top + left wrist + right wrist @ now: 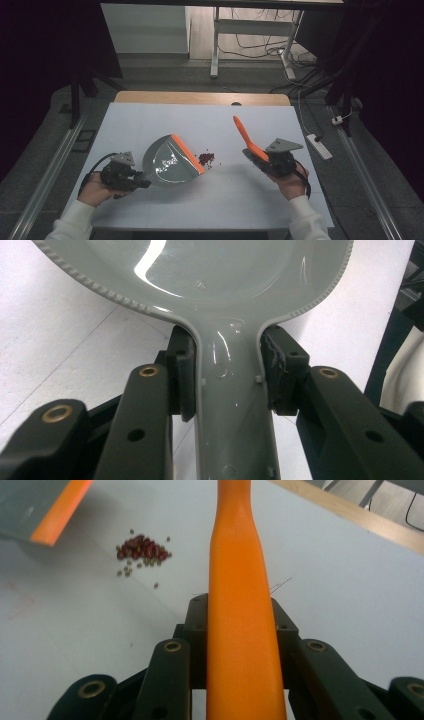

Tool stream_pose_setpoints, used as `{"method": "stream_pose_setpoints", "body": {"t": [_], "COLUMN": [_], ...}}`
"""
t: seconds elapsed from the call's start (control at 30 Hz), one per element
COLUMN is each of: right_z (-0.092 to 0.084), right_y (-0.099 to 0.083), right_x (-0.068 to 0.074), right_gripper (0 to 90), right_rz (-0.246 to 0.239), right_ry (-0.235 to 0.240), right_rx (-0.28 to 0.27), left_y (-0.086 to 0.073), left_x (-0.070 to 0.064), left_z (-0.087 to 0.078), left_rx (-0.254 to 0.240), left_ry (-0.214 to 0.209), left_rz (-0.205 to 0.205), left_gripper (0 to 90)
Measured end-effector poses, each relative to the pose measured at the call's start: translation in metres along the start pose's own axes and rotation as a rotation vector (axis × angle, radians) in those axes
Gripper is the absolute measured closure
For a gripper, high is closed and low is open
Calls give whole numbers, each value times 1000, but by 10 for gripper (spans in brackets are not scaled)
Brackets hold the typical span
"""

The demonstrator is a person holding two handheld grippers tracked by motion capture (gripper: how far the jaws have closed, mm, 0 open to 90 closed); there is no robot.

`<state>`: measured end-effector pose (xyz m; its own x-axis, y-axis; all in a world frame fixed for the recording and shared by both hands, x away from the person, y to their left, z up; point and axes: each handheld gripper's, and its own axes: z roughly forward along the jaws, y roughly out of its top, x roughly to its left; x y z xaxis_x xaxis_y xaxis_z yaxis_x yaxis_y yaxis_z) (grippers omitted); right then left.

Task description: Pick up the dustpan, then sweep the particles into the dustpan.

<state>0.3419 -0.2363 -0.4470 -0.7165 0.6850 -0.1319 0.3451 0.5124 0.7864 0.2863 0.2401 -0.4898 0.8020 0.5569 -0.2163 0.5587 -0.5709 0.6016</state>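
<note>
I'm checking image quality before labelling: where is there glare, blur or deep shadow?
High view: dark surround, lit table, beans small. Left gripper view: white glare streaks on the grey dustpan. Right gripper view: orange brush handle soft up close, beans sharper.

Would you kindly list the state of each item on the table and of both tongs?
Dustpan: tilted, orange lip toward the beans, pan empty, handle clamped.
Brush: held by its orange handle, handle angled up and away from the person.
Beans: small heap loose on the table, just off the dustpan's lip, not yet swept in.
Left tongs: shut on the dustpan's handle.
Right tongs: shut on the brush.
</note>
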Motion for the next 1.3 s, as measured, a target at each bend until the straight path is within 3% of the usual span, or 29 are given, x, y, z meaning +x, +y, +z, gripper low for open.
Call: {"method": "stream_pose_setpoints", "body": {"t": [0.6, 0.97, 1.3], "right_z": [44, 72, 86], "right_y": [44, 53, 53], "right_x": [7, 11, 14], "right_gripper": [700, 700, 700], "right_rz": [2, 3, 0], "right_ry": [44, 71, 80], "right_rx": [-40, -21, -2], "left_y": [0, -6, -4], "left_x": [4, 12, 10], "left_z": [0, -4, 8], "left_rx": [21, 39, 83], "left_ry": [-15, -24, -38], "left_rz": [-21, -45, -34], "left_gripper": [624, 623, 623]}}
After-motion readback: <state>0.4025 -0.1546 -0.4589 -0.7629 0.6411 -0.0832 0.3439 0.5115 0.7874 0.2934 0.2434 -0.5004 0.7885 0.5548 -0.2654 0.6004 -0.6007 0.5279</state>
